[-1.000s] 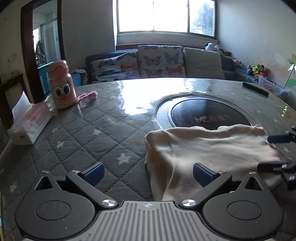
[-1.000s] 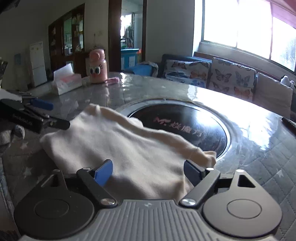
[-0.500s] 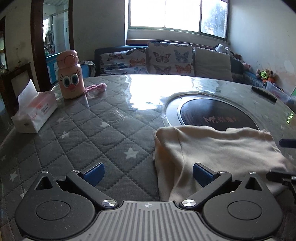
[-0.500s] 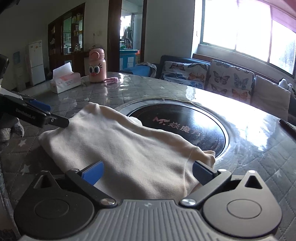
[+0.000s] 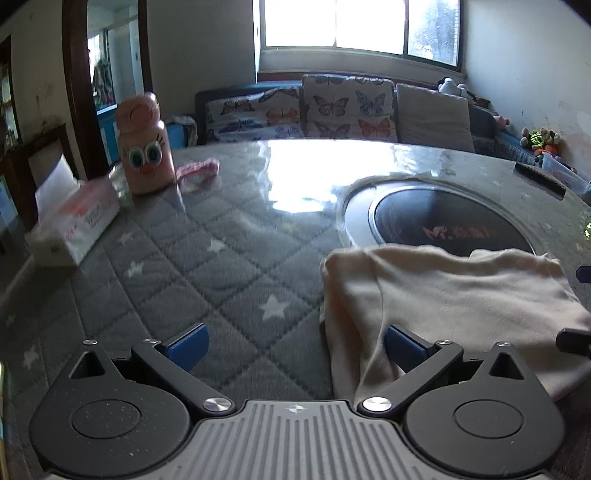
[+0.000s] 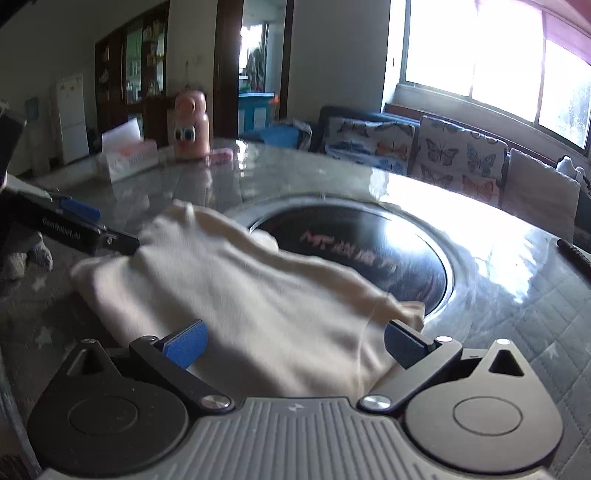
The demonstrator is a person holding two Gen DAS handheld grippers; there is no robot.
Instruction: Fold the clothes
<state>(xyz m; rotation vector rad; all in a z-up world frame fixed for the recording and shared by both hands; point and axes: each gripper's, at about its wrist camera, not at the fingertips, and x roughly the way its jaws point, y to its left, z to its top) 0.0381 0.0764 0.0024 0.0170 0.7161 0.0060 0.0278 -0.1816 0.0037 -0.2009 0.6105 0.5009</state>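
Left wrist: one cream garment (image 5: pixel 443 295), two open tongs (image 5: pixel 295 345) (image 6: pixel 293 343).

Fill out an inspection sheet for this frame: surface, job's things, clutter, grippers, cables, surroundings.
Surface: round table with grey quilted star cover under a glossy sheet; dark round inset in the middle.
Job's things: cream garment lying folded, far edge overlapping the inset.
Clutter: pink bottle with cartoon eyes, tissue box, small pink item, dark remote-like bar near the far rim.
Grippers: left gripper open, one of its fingers over the garment's edge; right gripper open above the garment.
Cables: nothing seen.
Surroundings: sofa with butterfly cushions, bright window, doorway, soft toys.
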